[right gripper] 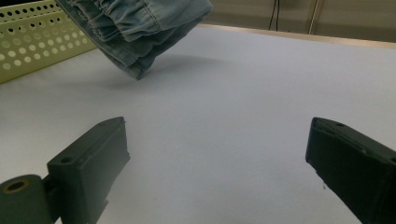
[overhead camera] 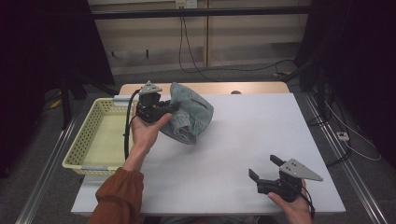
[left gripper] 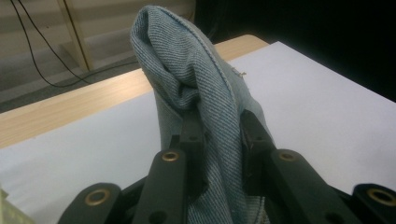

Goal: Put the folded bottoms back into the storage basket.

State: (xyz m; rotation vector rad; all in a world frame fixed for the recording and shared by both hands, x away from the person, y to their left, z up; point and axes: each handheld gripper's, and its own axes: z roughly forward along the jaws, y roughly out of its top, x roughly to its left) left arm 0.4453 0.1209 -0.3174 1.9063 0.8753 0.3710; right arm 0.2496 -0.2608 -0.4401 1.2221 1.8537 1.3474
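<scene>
A folded bundle of light blue denim (overhead camera: 191, 114) hangs above the white table top (overhead camera: 243, 140) near its far left corner. My left gripper (overhead camera: 169, 108) is shut on its edge; in the left gripper view the denim (left gripper: 196, 88) stands up between the two black jaws of that gripper (left gripper: 217, 140). In the right gripper view the denim (right gripper: 140, 23) hangs clear of the table, with a shadow beneath it. My right gripper (overhead camera: 265, 169) rests near the front right of the table, open, with nothing between its jaws (right gripper: 217, 168).
A pale yellow perforated basket (overhead camera: 88, 140) sits off the table's left edge, and its wall (right gripper: 37, 37) is close behind the denim. A wooden strip (overhead camera: 252, 87) runs along the table's far side. Cables (overhead camera: 196, 65) lie on the floor beyond.
</scene>
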